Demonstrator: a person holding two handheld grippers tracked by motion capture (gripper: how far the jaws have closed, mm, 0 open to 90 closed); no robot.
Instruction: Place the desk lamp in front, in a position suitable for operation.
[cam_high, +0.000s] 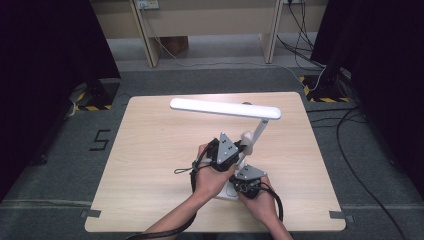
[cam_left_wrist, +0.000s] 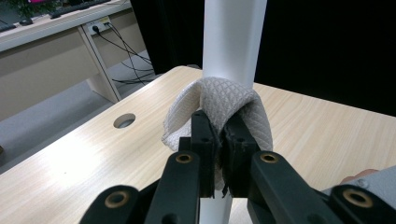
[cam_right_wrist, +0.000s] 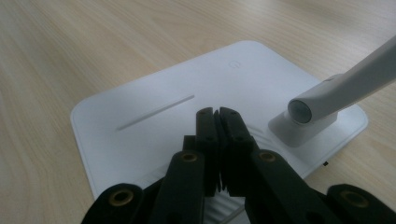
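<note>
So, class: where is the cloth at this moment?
In the left gripper view the cloth is pinched in the left gripper, against the lamp's white stem.

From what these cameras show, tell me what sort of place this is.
Probably a lab or recording room, not a home: a light wooden table on grey carpet, black curtains at the sides, hazard-taped stand bases, and cables running to wall sockets.

A white desk lamp (cam_high: 235, 120) stands upright, its long flat head level above its slanting stem. A quilted off-white cloth (cam_left_wrist: 219, 105) is pinched in the closed left gripper (cam_left_wrist: 219, 126) and pressed against the stem. The flat square lamp base (cam_right_wrist: 154, 116) lies under the closed right gripper (cam_right_wrist: 216, 112).
</note>
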